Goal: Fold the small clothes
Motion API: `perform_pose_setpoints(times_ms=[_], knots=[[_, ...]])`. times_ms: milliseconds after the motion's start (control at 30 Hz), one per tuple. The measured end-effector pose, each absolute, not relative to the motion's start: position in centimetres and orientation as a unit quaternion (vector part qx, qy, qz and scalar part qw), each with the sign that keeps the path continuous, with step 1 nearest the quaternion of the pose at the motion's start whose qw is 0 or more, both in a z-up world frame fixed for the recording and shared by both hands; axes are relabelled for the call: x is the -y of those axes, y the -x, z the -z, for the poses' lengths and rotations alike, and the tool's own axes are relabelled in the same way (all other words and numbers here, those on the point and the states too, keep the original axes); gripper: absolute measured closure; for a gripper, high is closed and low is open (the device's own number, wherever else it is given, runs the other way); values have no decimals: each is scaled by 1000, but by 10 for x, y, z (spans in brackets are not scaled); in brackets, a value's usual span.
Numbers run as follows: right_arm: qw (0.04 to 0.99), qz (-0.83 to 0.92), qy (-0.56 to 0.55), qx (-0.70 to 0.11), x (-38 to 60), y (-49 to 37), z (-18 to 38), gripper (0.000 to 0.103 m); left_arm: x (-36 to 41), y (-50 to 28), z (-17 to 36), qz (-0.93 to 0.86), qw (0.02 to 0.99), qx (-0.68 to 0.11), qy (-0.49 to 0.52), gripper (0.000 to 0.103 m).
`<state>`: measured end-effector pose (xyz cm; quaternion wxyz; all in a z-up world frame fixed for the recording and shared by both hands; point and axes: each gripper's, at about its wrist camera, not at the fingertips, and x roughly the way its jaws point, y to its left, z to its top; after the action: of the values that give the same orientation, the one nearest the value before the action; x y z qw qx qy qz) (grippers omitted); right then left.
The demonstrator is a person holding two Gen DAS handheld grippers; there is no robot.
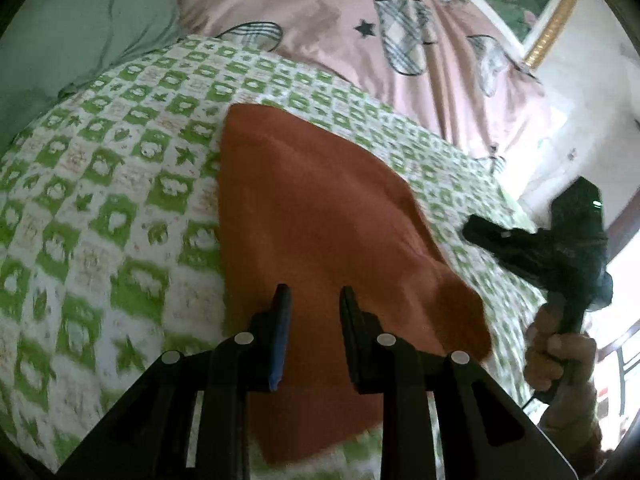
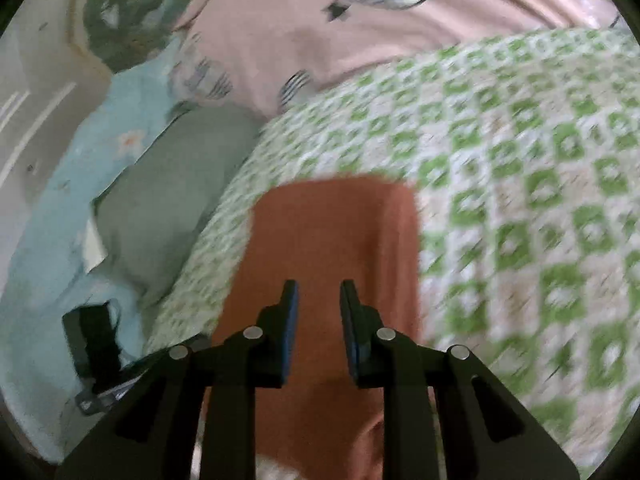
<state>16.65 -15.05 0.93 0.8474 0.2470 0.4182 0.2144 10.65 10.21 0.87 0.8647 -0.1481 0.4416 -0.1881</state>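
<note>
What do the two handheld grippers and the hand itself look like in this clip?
Both the left gripper and the right gripper have black frames with round silver pins at the joints and flat black fingers faced with blue pads. Seen from the left, the right gripper is a bulky black unit with a small green light, held by a bare hand.
</note>
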Motion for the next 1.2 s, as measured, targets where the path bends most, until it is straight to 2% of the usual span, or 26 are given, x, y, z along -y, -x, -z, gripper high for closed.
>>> perform_pose_setpoints(times_ms=[167,233,267,367,433,567,667,733,933,1067,1200], knots=[[846,-160,-211,-462,137,-163,37,81,-92,-82,9,175,865,-461,91,78],[840,-154,-250,-457,150,-164,57,95,-93,-83,23,168,857,-476,100,79],[839,-149,-262,-454,153,-163,61,98,-95,-82,25,167,858,-473,110,79],[842,-145,-263,-448,154,-160,58,98,-94,-81,25,160,861,-470,111,79],[846,-142,-253,-447,151,-156,54,94,-91,-79,25,153,863,-469,106,80],[852,-135,-241,-444,147,-146,49,94,-85,-74,23,132,869,-468,95,79],[855,-134,-235,-442,147,-133,49,94,-84,-67,20,119,873,-465,89,75],[857,-134,-231,-441,148,-128,51,94,-83,-59,19,103,878,-460,85,68],[870,-124,-209,-428,144,-106,37,91,-85,-39,18,86,883,-455,73,60],[874,-129,-212,-418,143,-98,26,85,-87,-35,16,89,880,-458,81,59],[878,-137,-208,-409,138,-92,14,72,-95,-39,10,95,877,-460,97,58]])
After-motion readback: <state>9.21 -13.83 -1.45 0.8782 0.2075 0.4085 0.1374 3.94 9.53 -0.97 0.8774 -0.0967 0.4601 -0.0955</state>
